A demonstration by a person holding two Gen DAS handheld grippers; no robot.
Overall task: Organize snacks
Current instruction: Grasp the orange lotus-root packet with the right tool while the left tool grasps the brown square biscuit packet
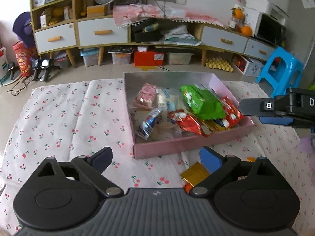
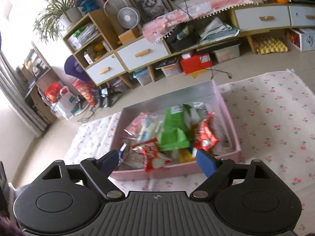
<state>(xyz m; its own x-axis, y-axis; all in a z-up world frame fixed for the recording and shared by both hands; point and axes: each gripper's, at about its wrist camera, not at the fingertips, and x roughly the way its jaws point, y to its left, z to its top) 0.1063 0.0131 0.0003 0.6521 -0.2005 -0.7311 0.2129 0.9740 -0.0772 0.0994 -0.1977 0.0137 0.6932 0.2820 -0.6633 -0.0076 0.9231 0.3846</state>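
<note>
- The left gripper has its jaws wide apart, with nothing in them.
- The right gripper has its jaws wide apart too, and they hold nothing.
- A gold snack packet lies loose on the cloth, just beside the left gripper's blue finger. Part of it hides under the gripper, so I cannot tell which way its long side runs.
- The left gripper is the nearer one, so I think it should grab that packet next.
- The pink box sits just past it, full of snacks, with a green bag on top.
- The right gripper hangs by the box's near wall.
- A white cloth with cherries covers the desk.
- Behind are a tiled floor, a long cabinet and a blue stool.
</note>
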